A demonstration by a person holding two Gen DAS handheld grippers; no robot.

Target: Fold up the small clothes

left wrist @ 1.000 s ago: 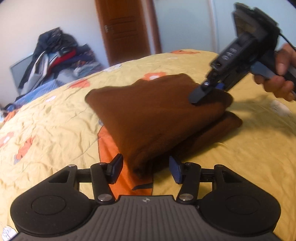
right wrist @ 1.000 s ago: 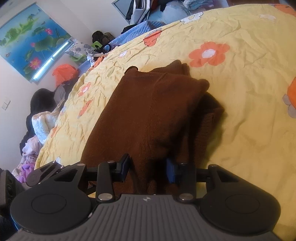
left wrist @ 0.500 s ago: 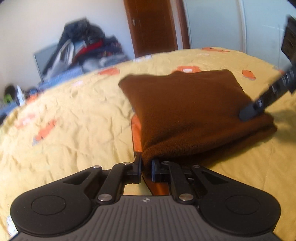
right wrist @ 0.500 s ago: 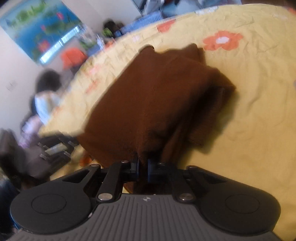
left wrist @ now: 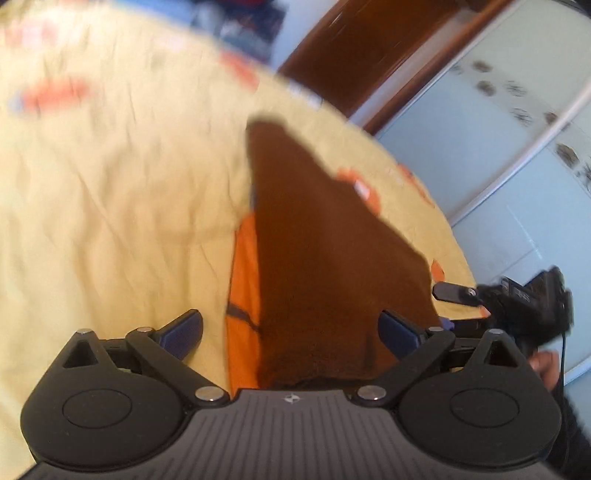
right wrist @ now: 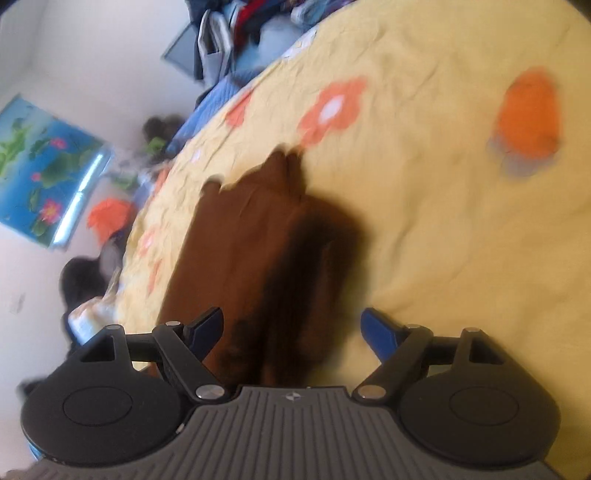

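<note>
A folded brown garment [left wrist: 325,251] lies on the yellow flowered bedspread [left wrist: 110,184]. My left gripper [left wrist: 291,330] is open, its fingers wide apart on either side of the garment's near edge. In the right wrist view the same garment [right wrist: 258,240] lies in front of my right gripper [right wrist: 293,328], which is open with its fingers spread over the near end. The right gripper also shows in the left wrist view [left wrist: 461,306] at the garment's right corner, with the hand behind it. Both views are tilted and blurred.
A brown door [left wrist: 369,48] and a pale blue wardrobe [left wrist: 498,147] stand beyond the bed. A pile of clothes [right wrist: 229,33] lies at the far side. A blue flower picture [right wrist: 40,173] hangs on the wall.
Both grippers were shut on the garment's near edge half a second ago and have opened wide. Both cameras have rolled and lifted, and the garment now lies flat and released.
</note>
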